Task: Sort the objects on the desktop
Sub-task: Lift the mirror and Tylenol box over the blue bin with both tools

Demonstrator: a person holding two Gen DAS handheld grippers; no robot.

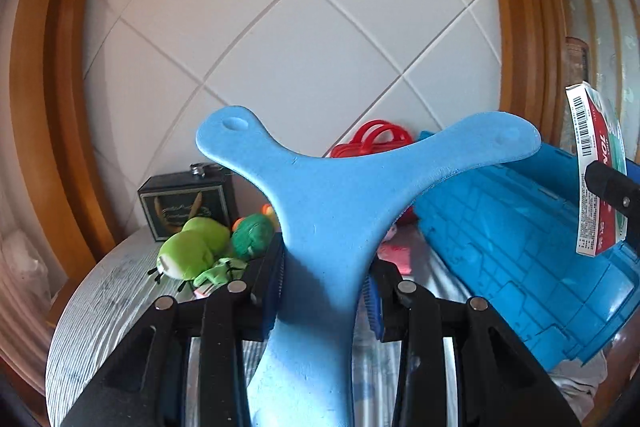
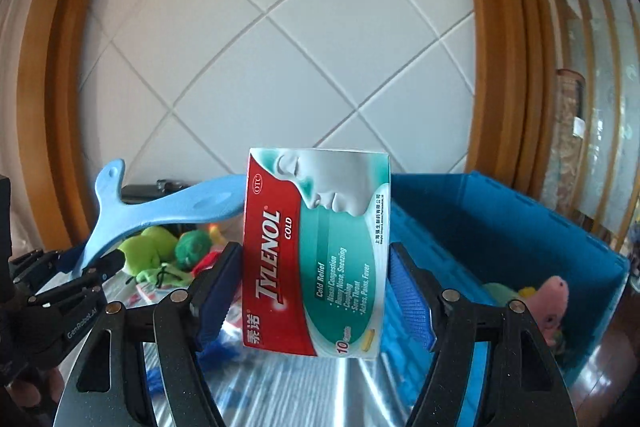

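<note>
So, going left to right on the desk point(image 1: 100, 291): there's a dark framed box point(image 1: 186, 203) standing at the back by the wall, then a green plush frog point(image 1: 192, 247) lying in front of it with a darker green plush point(image 1: 252, 233) just beside it. The left gripper point(image 1: 324, 283) has its jaws clamped on the stem of a light blue three-armed foam toy point(image 1: 332, 187), held up off the desk with two arms spreading out ahead. Behind it peeks a red plastic basket point(image 1: 376, 139). Over on the right, the right gripper point(image 2: 314, 291) has its jaws squeezed on both sides of a Tylenol Cold box point(image 2: 316, 251), held upright in the air. Right of that sits a big blue bin point(image 2: 520, 227), with a pink plush point(image 2: 552, 299) lying inside near its right wall.
</note>
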